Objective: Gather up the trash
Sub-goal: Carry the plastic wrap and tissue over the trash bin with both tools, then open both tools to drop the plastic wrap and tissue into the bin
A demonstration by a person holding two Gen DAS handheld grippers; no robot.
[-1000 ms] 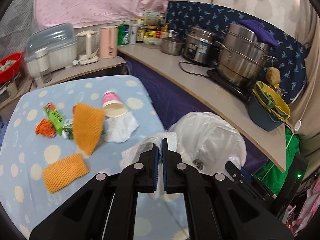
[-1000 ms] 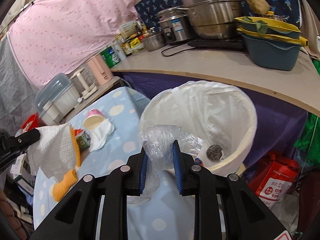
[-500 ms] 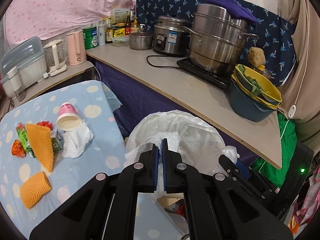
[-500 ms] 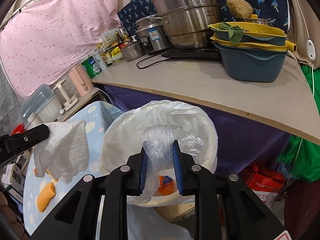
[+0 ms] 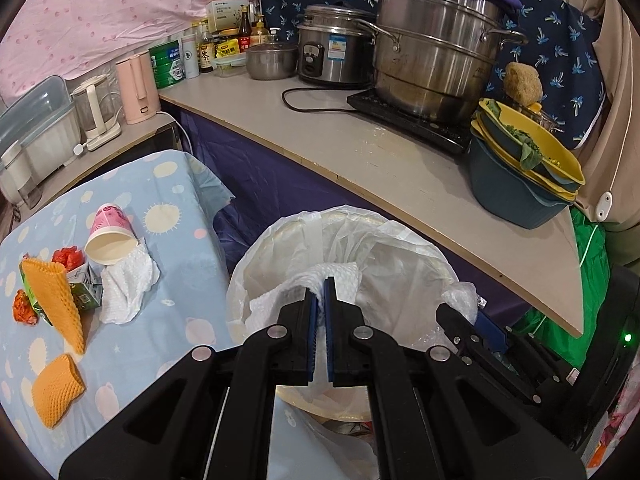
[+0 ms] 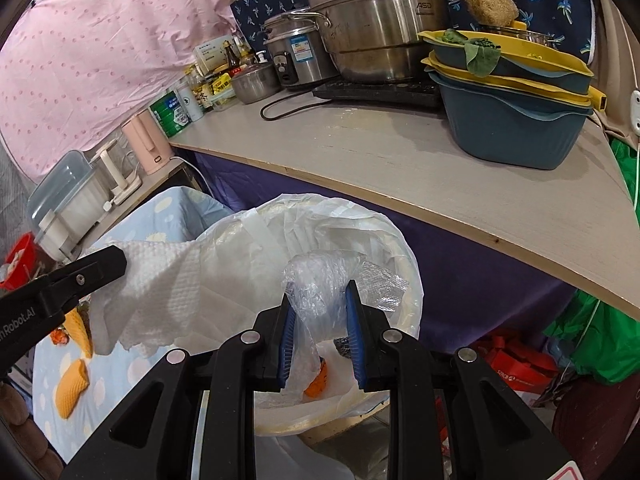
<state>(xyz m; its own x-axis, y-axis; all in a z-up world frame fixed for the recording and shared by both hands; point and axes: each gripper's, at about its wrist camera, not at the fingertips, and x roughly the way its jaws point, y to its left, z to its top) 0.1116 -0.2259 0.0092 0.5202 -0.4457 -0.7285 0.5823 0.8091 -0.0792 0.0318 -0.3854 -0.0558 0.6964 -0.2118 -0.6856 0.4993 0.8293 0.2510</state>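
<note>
My left gripper is shut on a white paper towel and holds it over the trash bin, which is lined with a white bag. The towel also hangs in the right wrist view. My right gripper holds a crumpled clear plastic wrap over the same bin, jaws spread a little around it. Trash lies on the blue spotted table: a pink paper cup, a white tissue, orange foam nets, a green carton.
A long counter runs behind the bin with steel pots, a rice cooker, stacked blue and yellow basins and bottles. A pink kettle and dish box stand behind the table. Red packaging lies on the floor.
Both grippers moved from the table edge to over the bin, carrying the towel and the plastic wrap. The right jaws have spread slightly wider around the wrap.
</note>
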